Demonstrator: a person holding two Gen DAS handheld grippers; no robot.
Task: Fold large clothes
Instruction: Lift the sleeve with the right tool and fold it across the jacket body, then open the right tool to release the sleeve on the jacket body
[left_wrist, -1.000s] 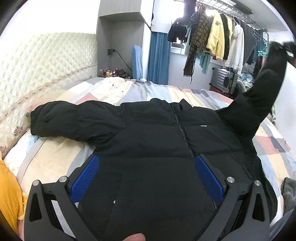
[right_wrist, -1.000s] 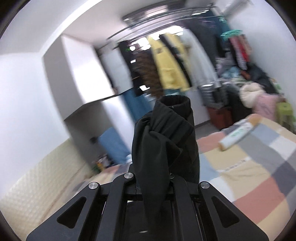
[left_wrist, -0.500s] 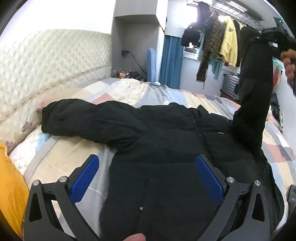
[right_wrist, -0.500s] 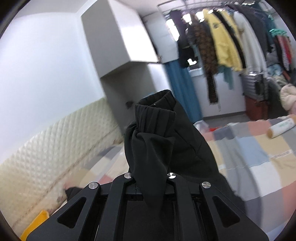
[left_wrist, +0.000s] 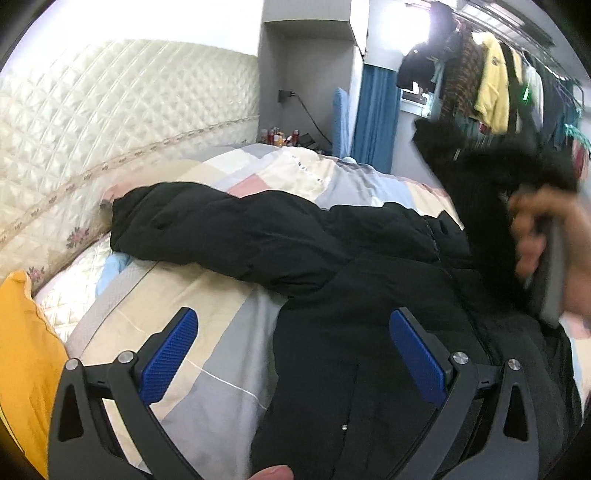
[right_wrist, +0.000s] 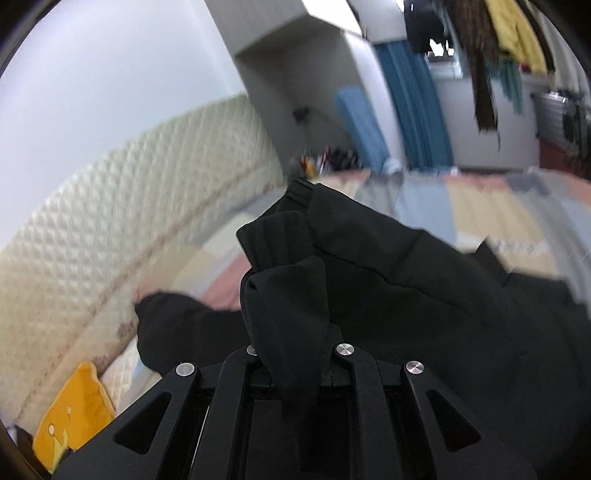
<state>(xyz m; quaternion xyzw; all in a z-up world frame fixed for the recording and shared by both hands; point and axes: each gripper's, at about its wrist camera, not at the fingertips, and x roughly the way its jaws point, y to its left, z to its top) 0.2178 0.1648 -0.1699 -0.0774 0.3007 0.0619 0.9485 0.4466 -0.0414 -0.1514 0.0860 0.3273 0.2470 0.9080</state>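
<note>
With my right gripper (right_wrist: 291, 354) clamped on the cuff of the black padded jacket's sleeve (right_wrist: 280, 254), I judge the sleeve fold is in hand. The jacket (left_wrist: 369, 295) lies spread on the patchwork bedspread (left_wrist: 207, 332); my left gripper (left_wrist: 291, 354) hovers above it, fingers wide and empty. Next I'd lay the sleeve across the chest.

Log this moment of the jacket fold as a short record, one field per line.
garment: black puffer jacket, front up on the bed
left sleeve: stretched flat toward the quilted headboard
right sleeve: cuff pinched in the right gripper, raised over the jacket body
left gripper: open, blue pads apart, above the hem area, holding nothing
nearby: yellow pillow at the bed's edge
</note>
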